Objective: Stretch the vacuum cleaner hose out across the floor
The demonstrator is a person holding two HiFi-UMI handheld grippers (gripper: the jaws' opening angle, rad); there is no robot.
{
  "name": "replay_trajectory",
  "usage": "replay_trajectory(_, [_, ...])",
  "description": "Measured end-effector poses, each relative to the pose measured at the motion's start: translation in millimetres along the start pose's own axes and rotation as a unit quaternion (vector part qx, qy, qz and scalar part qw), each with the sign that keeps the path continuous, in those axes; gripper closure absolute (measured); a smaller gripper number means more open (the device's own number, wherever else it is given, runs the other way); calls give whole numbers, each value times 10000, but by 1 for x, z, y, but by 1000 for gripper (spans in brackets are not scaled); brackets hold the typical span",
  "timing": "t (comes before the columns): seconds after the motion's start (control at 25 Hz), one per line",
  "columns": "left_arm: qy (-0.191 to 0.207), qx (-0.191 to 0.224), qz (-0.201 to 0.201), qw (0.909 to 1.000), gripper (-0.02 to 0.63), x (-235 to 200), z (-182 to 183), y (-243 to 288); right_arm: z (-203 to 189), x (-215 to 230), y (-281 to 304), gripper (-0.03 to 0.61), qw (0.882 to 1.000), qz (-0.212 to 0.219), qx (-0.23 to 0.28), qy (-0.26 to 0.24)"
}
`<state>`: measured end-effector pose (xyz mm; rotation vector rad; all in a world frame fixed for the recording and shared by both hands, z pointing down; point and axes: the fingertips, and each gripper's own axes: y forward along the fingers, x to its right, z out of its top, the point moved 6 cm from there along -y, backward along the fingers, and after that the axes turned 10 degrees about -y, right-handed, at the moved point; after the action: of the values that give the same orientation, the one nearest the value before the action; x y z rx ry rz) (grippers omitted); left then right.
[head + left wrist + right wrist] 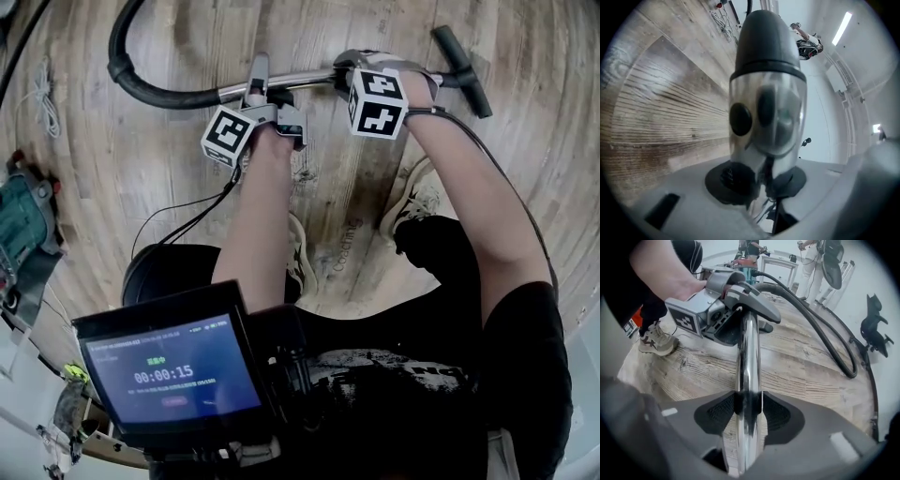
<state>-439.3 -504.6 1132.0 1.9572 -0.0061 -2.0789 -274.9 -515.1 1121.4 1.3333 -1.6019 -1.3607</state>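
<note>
above the pale wooden plank floor [169, 150], fingers of the left gripper [761, 180] and right gripper [749, 411] both clamp the shiny chrome wand tube [319, 81]; the black flexible vacuum hose [141, 86] curls away upper left; a hard tug could slip the slick tube through the pads, or kink that loop

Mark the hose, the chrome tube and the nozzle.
hose [141, 87]: head view, on its black bend at upper left.
tube [749, 357]: right gripper view, on the mid-shaft above the jaws.
nozzle [462, 70]: head view, middle of its black bar.
</note>
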Motion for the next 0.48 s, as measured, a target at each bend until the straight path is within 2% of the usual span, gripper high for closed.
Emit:
replay_trajectory(0.12, [111, -119, -155, 9997, 497, 17, 1, 2, -8, 6, 4, 371, 9998, -174, -115, -9])
replay_trajectory(0.2, [48, -205, -202, 9996, 497, 25, 1, 2, -12, 8, 10, 343, 9997, -125, -188, 28])
replay_trajectory(0.28, [-110, -252, -272, 9993, 497, 30, -2, 2, -12, 5, 16, 351, 9997, -3, -232, 84])
replay_trajectory(0.32, [-174, -245, -308, 9991, 495, 32, -3, 1, -11, 2, 18, 401, 9997, 44, -234, 86])
replay_trajectory(0.36, [-160, -222, -315, 9991, 495, 33, -2, 0, -8, 0, 19, 484, 9997, 59, -235, 67])
replay_trajectory(0.4, [-99, -203, -311, 9993, 495, 33, 1, 0, -6, -1, 19, 528, 9997, 45, -248, 40])
replay_trajectory(0.48, [-18, -175, -324, 9993, 494, 34, 3, 0, -5, 0, 19, 532, 9996, 2, -287, 17])
